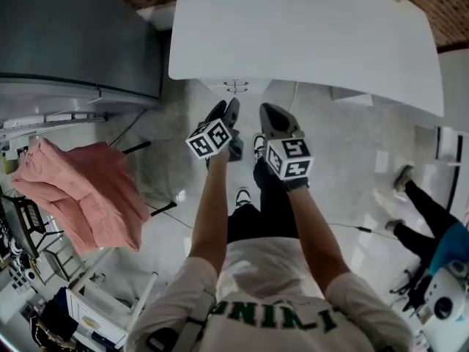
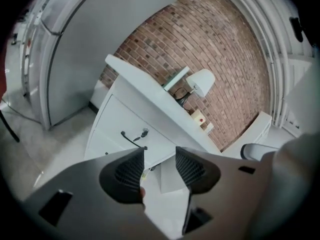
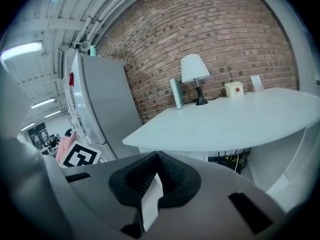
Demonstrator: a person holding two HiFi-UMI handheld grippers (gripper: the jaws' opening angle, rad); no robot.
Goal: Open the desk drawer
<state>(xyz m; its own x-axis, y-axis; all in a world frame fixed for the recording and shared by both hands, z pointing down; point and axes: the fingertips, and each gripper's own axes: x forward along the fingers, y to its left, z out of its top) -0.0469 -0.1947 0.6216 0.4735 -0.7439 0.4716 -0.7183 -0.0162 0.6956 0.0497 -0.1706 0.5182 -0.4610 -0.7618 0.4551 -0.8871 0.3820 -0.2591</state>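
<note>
The white desk fills the top of the head view; under its near edge a drawer front with a small handle shows. In the left gripper view the drawer unit shows a black handle and a lock. My left gripper is open, apart from the handle, with nothing between its jaws. My right gripper hangs beside it, its jaws closed tip to tip on nothing, facing the desk top.
A grey fridge-like cabinet stands left of the desk. On the desk are a white lamp and a box with a red button. Pink cloth hangs at left. Another person's legs are at right.
</note>
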